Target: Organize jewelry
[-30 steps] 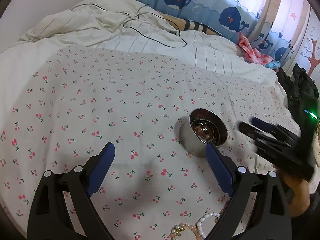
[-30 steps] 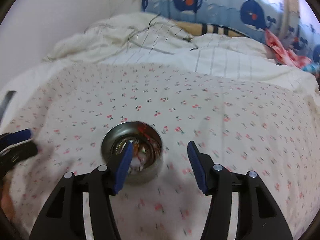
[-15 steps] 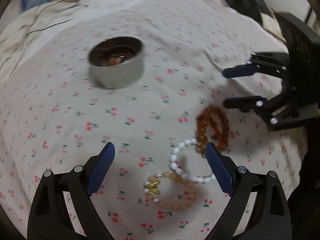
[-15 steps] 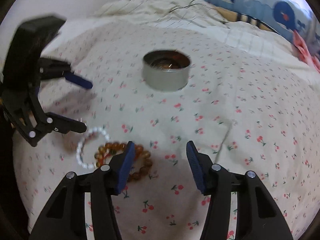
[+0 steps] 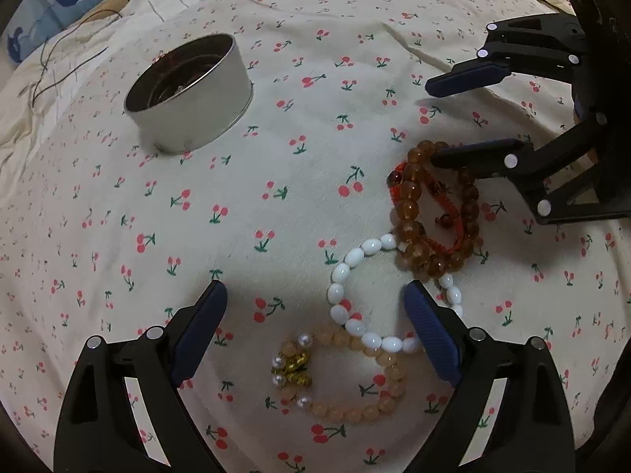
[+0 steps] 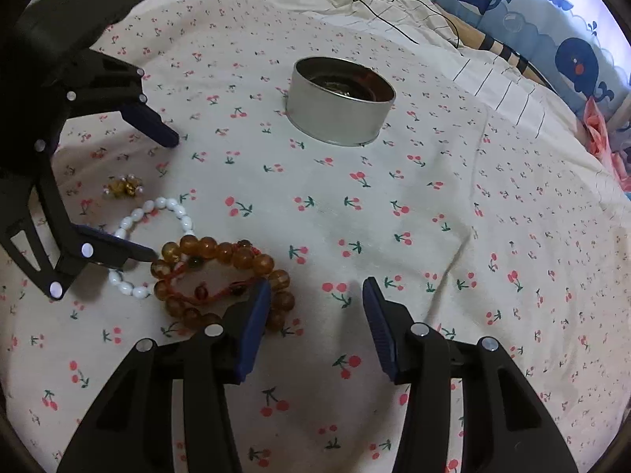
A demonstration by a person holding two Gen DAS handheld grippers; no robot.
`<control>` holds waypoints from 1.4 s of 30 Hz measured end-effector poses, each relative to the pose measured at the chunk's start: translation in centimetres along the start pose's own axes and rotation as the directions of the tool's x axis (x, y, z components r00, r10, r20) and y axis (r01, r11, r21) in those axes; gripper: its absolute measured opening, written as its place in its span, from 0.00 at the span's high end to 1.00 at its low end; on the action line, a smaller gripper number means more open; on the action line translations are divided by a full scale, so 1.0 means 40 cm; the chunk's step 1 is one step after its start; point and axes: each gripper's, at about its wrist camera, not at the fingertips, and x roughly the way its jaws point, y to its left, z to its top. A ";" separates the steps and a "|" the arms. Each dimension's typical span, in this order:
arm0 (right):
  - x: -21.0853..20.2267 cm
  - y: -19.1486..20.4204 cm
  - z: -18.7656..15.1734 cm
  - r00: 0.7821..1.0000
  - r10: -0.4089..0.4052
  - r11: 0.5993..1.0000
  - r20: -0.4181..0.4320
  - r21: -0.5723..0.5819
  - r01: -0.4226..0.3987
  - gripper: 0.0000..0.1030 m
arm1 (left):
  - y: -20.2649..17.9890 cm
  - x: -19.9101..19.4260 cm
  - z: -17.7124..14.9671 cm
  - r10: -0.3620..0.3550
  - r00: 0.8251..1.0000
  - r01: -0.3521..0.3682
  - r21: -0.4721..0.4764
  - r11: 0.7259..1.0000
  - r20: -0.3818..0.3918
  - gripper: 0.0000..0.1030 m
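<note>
A round silver tin with dark jewelry inside stands on the cherry-print bedsheet. Three bracelets lie in a cluster: amber beads with red cord, white oval beads, and pale peach beads with a gold and pearl charm; the charm shows in the right wrist view. My left gripper is open, low over the white and peach bracelets. My right gripper is open and empty, its left finger over the amber bracelet's edge.
The cherry-print sheet covers the bed. A rumpled striped duvet with a thin black cable lies beyond the tin. A whale-print curtain hangs at the back. Pink cloth lies at the far right.
Both grippers have swung down from over the tin toward the bracelet cluster and come closer to it. Both stayed open. The tin and bracelets have not moved.
</note>
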 end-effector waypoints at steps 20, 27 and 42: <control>0.029 -0.061 0.007 0.994 -0.108 0.990 -0.027 0.088 0.110 0.53 | 0.072 0.006 -0.001 0.170 0.985 -0.170 -0.164 0.972 -0.015 0.19; 0.031 -0.056 0.004 0.996 -0.089 0.991 -0.033 0.097 0.091 0.86 | 0.069 -0.002 0.002 0.114 0.994 -0.112 -0.157 0.981 0.001 0.51; -0.006 -0.087 0.016 0.998 0.047 0.977 0.034 0.206 -0.053 0.88 | 0.050 -0.071 -0.009 0.171 0.980 -0.156 -0.143 0.977 0.098 0.92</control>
